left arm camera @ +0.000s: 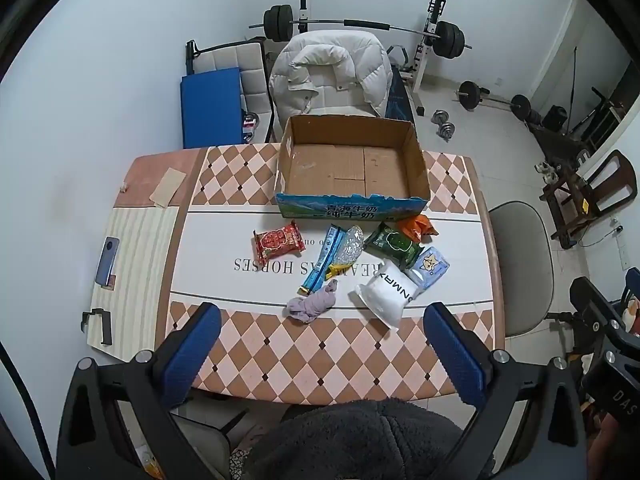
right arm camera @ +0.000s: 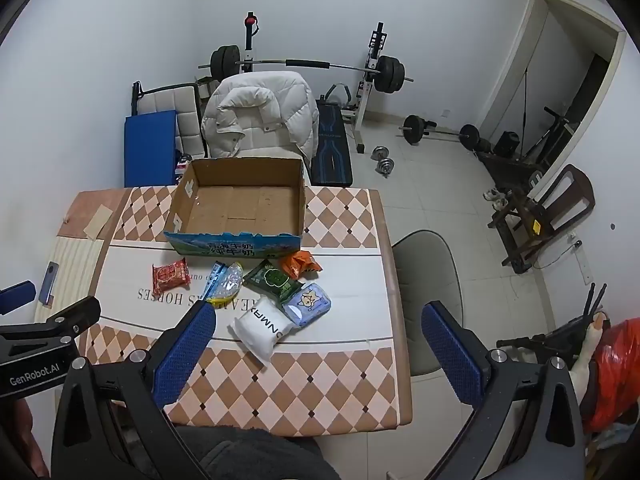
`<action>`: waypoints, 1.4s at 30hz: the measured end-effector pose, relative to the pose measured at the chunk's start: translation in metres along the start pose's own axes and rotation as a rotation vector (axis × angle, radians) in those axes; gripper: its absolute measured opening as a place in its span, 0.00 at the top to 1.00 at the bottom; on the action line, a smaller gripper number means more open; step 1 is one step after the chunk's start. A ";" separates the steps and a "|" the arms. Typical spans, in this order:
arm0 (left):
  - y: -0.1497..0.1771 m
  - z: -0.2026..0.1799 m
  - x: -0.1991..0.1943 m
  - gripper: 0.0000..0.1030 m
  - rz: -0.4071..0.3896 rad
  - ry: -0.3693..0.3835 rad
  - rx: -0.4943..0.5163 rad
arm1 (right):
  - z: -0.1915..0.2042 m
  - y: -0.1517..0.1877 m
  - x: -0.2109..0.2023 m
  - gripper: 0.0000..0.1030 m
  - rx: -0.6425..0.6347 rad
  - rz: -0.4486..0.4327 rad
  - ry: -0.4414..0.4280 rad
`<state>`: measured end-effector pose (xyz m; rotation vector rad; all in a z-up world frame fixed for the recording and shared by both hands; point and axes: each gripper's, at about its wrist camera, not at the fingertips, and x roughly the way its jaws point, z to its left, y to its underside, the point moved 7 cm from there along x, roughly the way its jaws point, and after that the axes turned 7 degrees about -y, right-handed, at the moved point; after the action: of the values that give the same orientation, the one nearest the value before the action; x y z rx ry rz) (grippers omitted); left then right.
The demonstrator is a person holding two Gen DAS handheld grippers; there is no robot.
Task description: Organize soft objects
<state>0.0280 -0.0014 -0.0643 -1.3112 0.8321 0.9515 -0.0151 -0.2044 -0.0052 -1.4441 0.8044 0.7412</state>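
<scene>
Crumpled lilac cloth (left arm camera: 311,304), glossy pouches, corrugated box (left arm camera: 352,160).

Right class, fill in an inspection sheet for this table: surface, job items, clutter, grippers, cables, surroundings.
Surface: checkered table, printed white band across its middle.
Job items: cardboard box open, nothing inside; before it lie a red packet, green packet, orange packet, white pouch, blue tissue pack, lilac cloth.
Clutter: phone at the table's left edge.
Grippers: left gripper and right gripper both open, holding nothing.
Cables: nothing seen on the table.
Surroundings: white jacket on a chair, barbell rack behind.
</scene>
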 end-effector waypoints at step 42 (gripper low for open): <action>-0.003 0.001 -0.002 0.00 -0.007 0.011 0.002 | 0.010 -0.003 -0.002 0.00 0.010 -0.009 -0.021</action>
<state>0.0295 -0.0005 -0.0612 -1.3175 0.8364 0.9383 -0.0134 -0.1946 -0.0024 -1.4283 0.7842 0.7439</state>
